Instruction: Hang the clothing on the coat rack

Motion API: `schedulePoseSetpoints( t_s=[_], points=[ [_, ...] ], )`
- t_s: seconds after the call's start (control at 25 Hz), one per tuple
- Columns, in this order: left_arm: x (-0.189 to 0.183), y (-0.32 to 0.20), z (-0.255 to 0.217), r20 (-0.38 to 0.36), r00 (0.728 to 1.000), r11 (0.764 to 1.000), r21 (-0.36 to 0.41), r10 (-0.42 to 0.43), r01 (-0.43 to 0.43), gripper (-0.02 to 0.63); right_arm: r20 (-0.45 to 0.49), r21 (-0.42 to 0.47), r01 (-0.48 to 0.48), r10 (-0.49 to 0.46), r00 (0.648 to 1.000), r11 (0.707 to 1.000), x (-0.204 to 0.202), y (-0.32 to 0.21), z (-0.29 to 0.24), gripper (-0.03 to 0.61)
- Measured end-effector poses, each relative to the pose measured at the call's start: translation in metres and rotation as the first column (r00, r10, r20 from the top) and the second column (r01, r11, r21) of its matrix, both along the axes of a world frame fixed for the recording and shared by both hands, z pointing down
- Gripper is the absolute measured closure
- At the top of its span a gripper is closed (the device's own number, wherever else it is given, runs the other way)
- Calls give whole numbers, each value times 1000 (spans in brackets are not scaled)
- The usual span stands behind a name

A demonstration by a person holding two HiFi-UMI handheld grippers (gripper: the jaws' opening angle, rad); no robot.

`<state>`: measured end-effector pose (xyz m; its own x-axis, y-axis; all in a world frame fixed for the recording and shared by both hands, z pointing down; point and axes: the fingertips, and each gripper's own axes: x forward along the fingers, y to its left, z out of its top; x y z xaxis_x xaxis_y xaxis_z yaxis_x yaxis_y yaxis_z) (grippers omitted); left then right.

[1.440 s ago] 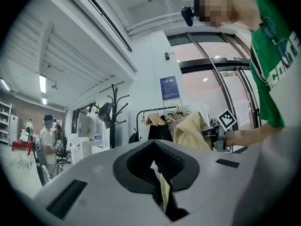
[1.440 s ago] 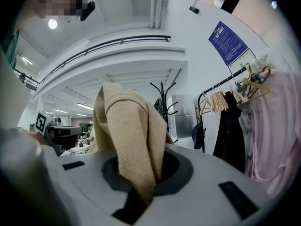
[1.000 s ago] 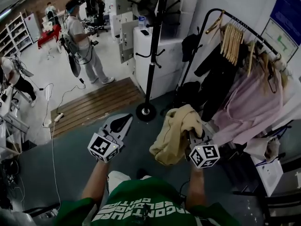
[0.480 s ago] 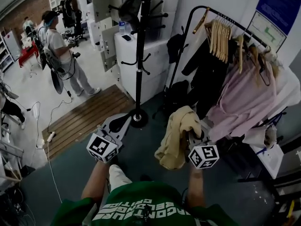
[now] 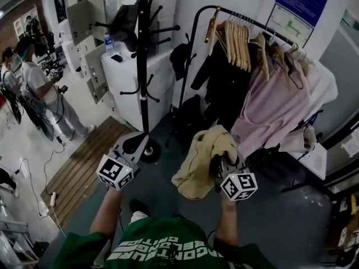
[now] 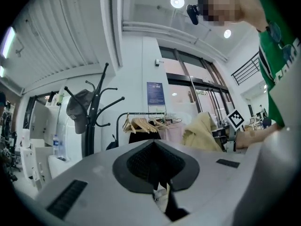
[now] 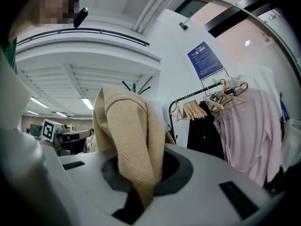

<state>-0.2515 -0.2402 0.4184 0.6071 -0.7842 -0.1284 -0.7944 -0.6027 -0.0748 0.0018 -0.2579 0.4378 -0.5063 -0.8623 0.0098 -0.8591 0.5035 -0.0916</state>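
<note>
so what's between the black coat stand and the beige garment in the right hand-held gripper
Head view: only bare dark floor lies between the black coat stand and the beige garment.

The head camera is looking steeply down from above the person's green shirt (image 5: 162, 248), taking in the left gripper (image 5: 134, 143), the right gripper (image 5: 221, 162), the coat rack (image 5: 143, 66) and the clothes rail (image 5: 247, 21) beyond. The left gripper view is riding low behind its own jaws, tilting upward toward that coat rack (image 6: 94, 121) and clothes rail (image 6: 146, 114) (the right gripper's marker cube (image 6: 235, 119) is showing at its right side). The right gripper view is angling upward too, with the beige garment (image 7: 127, 140) crowding its near field, the clothes rail (image 7: 197, 98) standing behind, and what is probably the left gripper's marker cube (image 7: 49, 130) appearing at the left.
</note>
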Motion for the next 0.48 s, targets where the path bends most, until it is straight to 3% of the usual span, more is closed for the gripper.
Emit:
schedulePoseSetpoints(
  t_s=[0.48],
  points=[
    [-45,-52,-15,-45,985,986,23,164,-163,609,-17,-15,-162,161,987,987,-47,-13,-19,538]
  ],
)
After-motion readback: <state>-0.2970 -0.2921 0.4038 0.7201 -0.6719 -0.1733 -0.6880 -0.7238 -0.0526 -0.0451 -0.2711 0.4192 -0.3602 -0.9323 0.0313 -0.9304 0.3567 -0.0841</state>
